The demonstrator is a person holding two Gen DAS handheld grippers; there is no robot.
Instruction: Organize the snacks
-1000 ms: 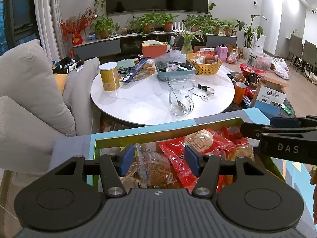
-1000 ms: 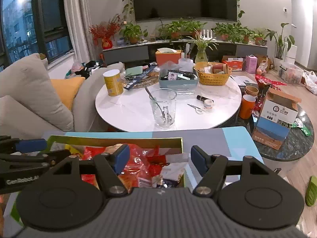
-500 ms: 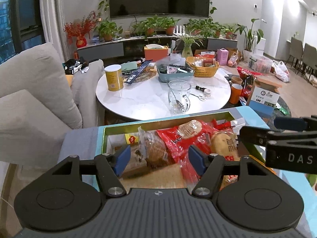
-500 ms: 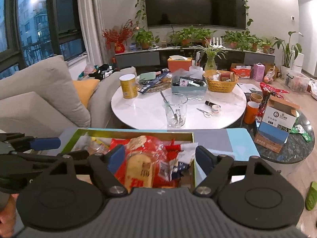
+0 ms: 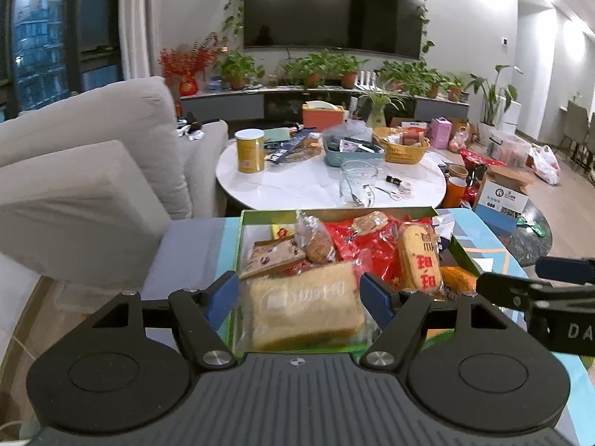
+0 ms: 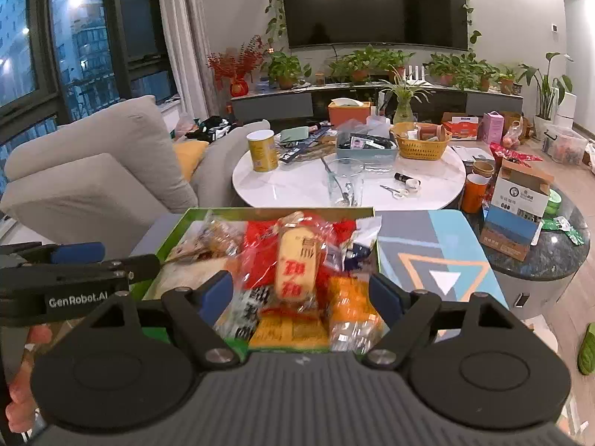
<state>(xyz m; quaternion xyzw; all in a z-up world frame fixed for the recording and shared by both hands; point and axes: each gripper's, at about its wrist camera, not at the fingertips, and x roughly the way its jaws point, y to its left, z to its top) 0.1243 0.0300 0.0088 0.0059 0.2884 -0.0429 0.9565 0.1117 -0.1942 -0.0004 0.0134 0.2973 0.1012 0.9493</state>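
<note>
An open green box (image 5: 334,212) full of wrapped snacks sits on a blue and grey patterned top (image 6: 427,252). In it lie a bagged bread loaf (image 5: 305,304), a yellow cake with red characters (image 5: 420,260), red bags (image 5: 368,245) and a brown biscuit pack (image 5: 275,256). My left gripper (image 5: 299,297) hangs over the box's near end above the loaf, its jaws opening, with the pads pressing on nothing. My right gripper (image 6: 301,293) is open over the yellow cake (image 6: 297,264) and an orange pack (image 6: 349,297), touching neither. Each gripper shows at the other view's edge, the right gripper (image 5: 509,274) and the left gripper (image 6: 130,255).
Behind the box stands a round white table (image 5: 297,186) with a yellow can (image 5: 250,150), a glass jar (image 5: 357,182) and baskets. A grey sofa (image 5: 93,171) lies to the left. A cardboard box (image 6: 520,204) rests on a dark round table at the right. A hand (image 6: 22,390) shows at the lower left.
Both grippers have drawn back from the box, so the whole box and the bread loaf now show. The left jaws have spread wider; the right jaws widened earlier, then held.
</note>
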